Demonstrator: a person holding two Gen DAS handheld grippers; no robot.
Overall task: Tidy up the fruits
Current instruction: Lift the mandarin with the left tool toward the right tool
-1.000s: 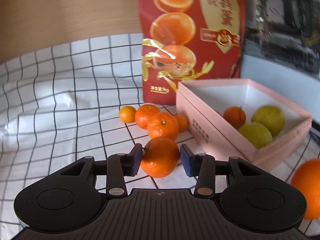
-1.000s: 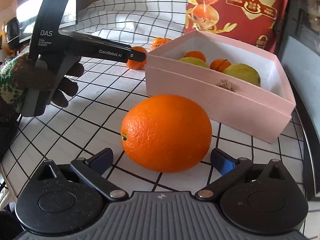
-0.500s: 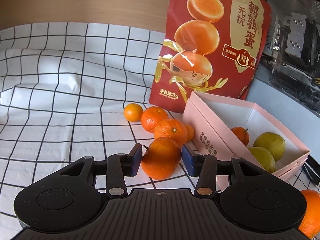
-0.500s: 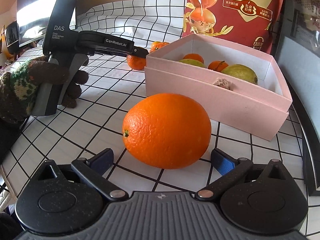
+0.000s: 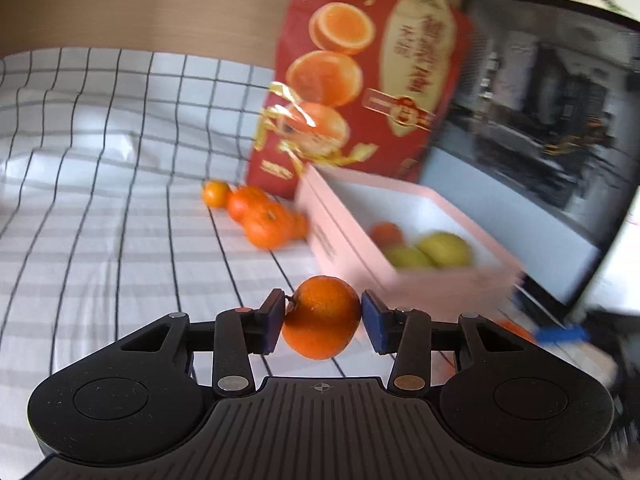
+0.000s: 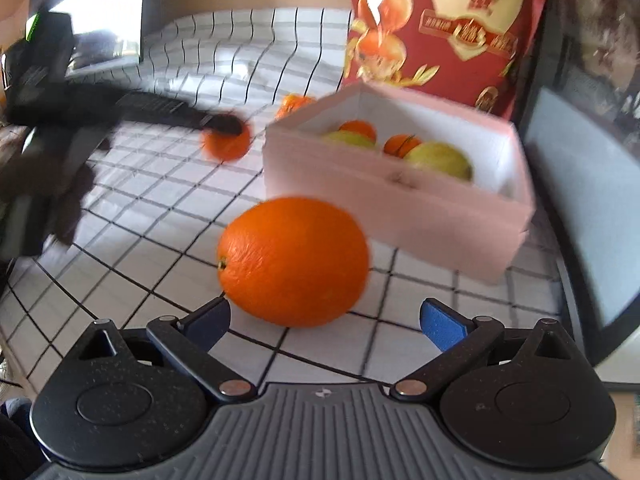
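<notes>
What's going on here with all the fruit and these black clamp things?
A person is sorting fruit with two handheld grippers. The left gripper is clamped on a mandarin, held clear of the checked cloth near the pink box, which already holds some fruit. The right gripper is open behind a big orange lying on the cloth. More mandarins wait beside the box.

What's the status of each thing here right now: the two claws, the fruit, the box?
Left gripper: shut on a tangerine, lifted.
Right gripper: open, behind the big orange, which rests on the cloth.
Pink box: open, holding fruit.
Loose tangerines: on the cloth.
</notes>
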